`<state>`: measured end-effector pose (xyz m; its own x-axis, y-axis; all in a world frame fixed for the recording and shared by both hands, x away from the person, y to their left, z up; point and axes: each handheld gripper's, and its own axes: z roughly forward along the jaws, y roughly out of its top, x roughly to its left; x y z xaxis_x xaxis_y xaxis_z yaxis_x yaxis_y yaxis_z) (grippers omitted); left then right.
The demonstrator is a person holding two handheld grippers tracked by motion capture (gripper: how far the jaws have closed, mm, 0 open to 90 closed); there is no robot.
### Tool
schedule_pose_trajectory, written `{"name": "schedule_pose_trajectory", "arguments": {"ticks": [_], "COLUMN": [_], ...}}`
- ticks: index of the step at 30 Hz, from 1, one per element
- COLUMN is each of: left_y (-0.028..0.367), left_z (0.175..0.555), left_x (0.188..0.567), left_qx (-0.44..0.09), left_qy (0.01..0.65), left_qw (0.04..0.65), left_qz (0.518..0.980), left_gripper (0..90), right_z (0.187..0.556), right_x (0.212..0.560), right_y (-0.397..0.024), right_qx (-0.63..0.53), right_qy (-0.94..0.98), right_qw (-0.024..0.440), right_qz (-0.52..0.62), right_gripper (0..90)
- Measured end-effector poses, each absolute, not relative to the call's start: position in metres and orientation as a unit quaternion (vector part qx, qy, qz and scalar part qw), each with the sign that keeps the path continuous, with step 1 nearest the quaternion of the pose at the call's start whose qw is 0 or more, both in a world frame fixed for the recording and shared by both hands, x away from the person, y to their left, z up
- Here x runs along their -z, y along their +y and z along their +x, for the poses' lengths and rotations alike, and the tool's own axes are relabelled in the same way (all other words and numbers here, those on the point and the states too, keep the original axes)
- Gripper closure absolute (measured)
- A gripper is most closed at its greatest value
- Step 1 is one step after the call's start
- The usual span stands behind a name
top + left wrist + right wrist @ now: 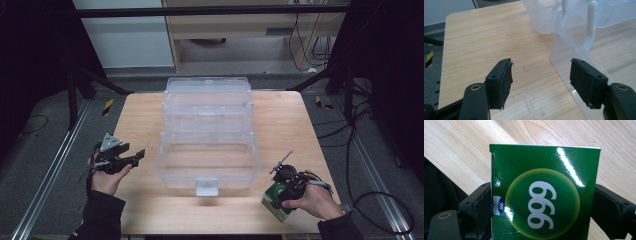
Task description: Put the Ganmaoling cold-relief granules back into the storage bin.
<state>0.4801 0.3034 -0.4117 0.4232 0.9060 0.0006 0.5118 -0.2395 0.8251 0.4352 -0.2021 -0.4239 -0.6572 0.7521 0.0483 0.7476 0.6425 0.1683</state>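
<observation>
A green carton [544, 165] printed with "999" in a yellow circle rests on the wooden table [280, 130] near its front right corner. My right gripper [283, 192] is shut on the green carton [273, 201], one pad against each side of it. A clear plastic tiered box [207, 150] stands open in the middle of the table, with a white latch [206, 186] at its front. My left gripper [136, 155] hovers left of the box, open and holding nothing. In the left gripper view my left gripper [541, 75] points at the clear box's near corner [556, 50].
The clear box's upper trays [208, 97] are folded back toward the far edge. Bare wood lies left of the box [486, 37]. The table's front edge runs just behind the carton. Black frame bars and cables surround the table on the floor.
</observation>
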Motion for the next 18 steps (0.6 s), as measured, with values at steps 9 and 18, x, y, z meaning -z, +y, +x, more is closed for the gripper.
{"name": "schedule_pose_trajectory", "arguments": {"ticks": [9, 18], "left_y": [0.303, 0.303], "left_z": [0.48, 0.48], "left_x": [0.411, 0.412], "left_qx": [-0.249, -0.249], "left_qy": [0.473, 0.474], "left_qw": [0.393, 0.392], "left_qz": [0.748, 0.748], "left_gripper": [33.5, 33.3], "right_z": [0.439, 0.44], "right_x": [0.423, 0.406], "right_y": [-0.202, -0.203], "right_qx": [-0.071, -0.09], "right_qy": [0.917, 0.92], "right_qw": [0.009, 0.019], "right_qz": [0.393, 0.382], "right_gripper": [16.7, 17.3]}}
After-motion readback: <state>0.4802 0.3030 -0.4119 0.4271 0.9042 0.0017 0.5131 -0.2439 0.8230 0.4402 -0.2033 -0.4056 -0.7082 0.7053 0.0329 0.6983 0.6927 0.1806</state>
